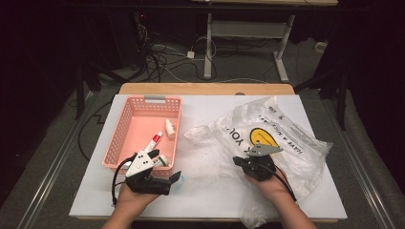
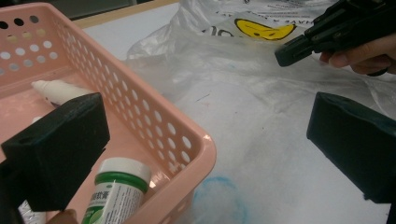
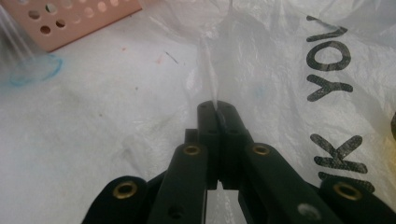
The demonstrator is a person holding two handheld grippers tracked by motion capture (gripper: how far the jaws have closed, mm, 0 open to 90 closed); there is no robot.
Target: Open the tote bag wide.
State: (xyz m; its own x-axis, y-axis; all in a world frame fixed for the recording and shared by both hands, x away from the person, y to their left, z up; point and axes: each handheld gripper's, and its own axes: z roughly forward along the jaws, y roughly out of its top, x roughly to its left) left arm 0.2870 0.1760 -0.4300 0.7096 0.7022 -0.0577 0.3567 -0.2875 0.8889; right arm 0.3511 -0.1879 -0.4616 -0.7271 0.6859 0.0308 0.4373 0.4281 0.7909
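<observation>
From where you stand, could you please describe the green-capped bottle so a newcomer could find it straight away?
Start at the pink basket on the white table's left side and go to its near corner, beside the left gripper. The bottle lies there. Its green band and green label set it apart from the plain white dropper bottle and the red-ended tube farther back.

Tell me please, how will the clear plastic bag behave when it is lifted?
Probably floppy: the plastic bag lies crumpled, and the film stands in a thin fold where the right hand-held gripper pinches it. Likely very light, since it is thin enough to see the table through. It may slip, being glossy.
</observation>
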